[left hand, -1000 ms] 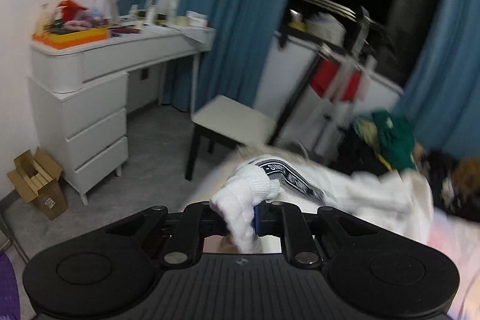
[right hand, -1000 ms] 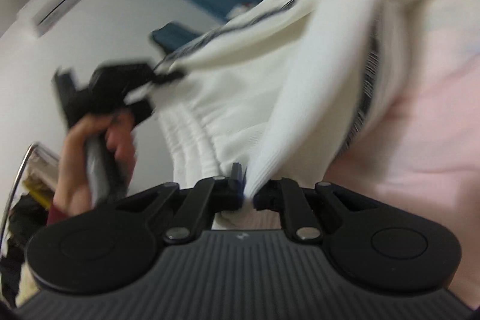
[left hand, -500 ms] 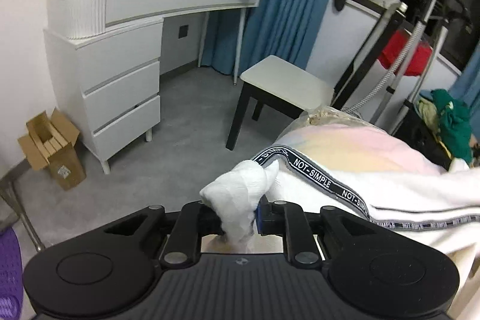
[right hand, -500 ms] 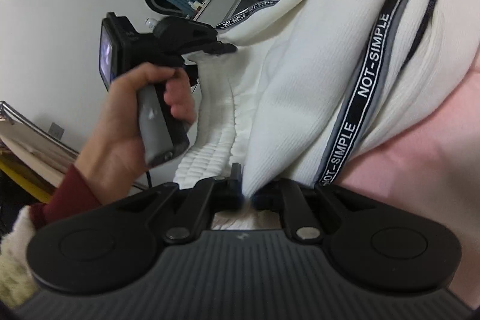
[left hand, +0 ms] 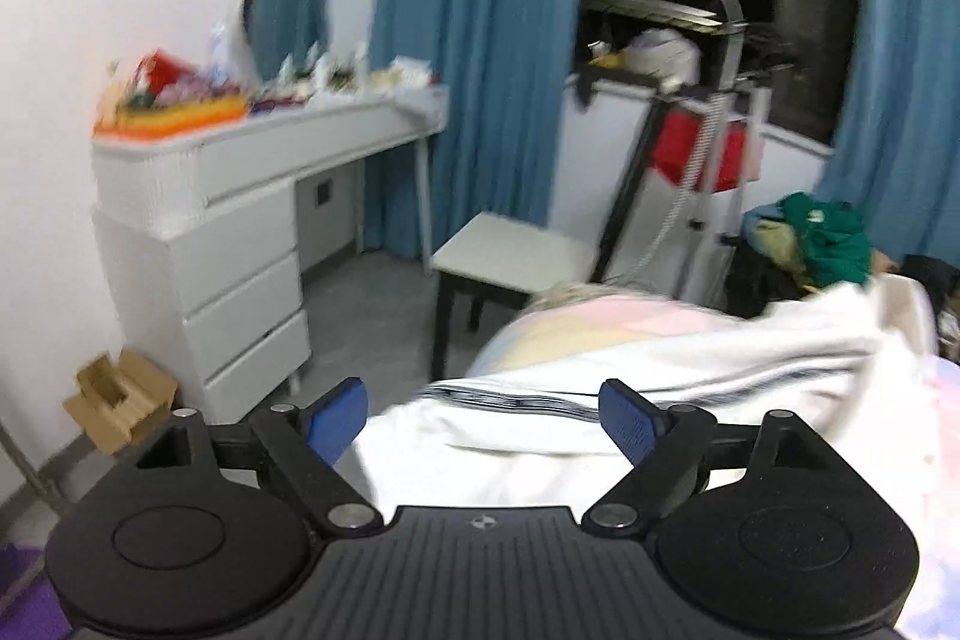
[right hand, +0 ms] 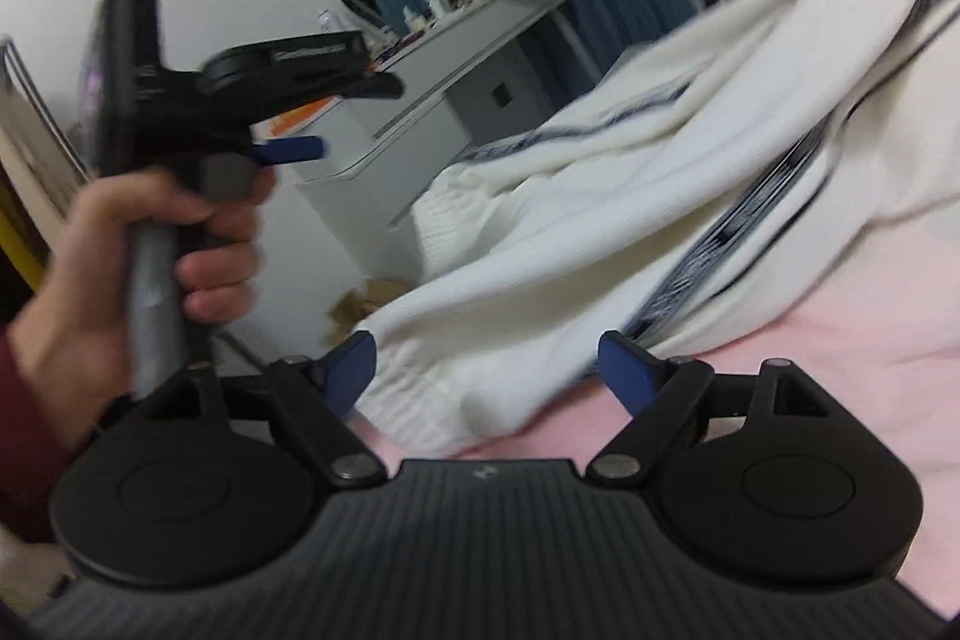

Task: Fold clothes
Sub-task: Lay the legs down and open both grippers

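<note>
white trousers [right hand: 600, 244] on pink bedding [right hand: 840, 370], both tongs just released (left [left hand: 483, 415], right [right hand: 483, 370])

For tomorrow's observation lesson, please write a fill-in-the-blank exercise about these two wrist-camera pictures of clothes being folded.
1. The white ribbed garment with a dark printed stripe lies on a pale ____ bedsheet.
2. The jaws of the right gripper stand ____, gripping nothing.
3. The left gripper is held in a person's ____.
4. The white dressing table by the wall has ____ drawers stacked one above another.

Missing words: pink; open; hand; three
</note>
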Tool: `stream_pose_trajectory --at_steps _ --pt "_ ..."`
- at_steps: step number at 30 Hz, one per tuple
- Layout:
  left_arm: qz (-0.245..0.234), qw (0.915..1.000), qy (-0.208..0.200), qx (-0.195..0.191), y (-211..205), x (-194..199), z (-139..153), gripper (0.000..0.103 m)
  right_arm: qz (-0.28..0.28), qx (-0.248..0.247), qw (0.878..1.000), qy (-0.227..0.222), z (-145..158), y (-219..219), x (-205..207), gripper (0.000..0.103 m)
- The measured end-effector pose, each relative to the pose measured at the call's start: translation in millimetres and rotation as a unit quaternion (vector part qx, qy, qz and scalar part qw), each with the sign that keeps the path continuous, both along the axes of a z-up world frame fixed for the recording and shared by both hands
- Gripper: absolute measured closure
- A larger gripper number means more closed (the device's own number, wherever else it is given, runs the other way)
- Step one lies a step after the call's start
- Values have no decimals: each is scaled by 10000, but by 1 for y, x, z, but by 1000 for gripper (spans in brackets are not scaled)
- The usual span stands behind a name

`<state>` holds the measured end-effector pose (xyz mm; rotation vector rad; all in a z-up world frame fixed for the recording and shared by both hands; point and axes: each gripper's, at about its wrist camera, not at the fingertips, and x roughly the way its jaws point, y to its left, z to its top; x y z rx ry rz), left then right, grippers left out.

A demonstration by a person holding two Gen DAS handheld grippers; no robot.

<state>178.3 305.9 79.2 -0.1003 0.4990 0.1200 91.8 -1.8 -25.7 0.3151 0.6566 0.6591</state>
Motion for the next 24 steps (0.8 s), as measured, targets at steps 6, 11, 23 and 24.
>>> stream_pose_trajectory --at_steps 6,11,23,24 --pt "-342 9986 -367 -161 -82 -79 11 15 -440 -501 9959 -605 33 -62 -31 20" --pt "-512 9968 -486 -378 -152 -120 13 15 -927 -718 9868 -1116 50 -121 -46 20" --pt "-925 9935 -645 155 -248 -121 -50 14 -2493 -697 9544 -1490 21 -241 -54 20" --pt "-943 9938 -546 205 -250 -117 -56 14 -2614 -610 9520 -1470 14 -249 -54 20"
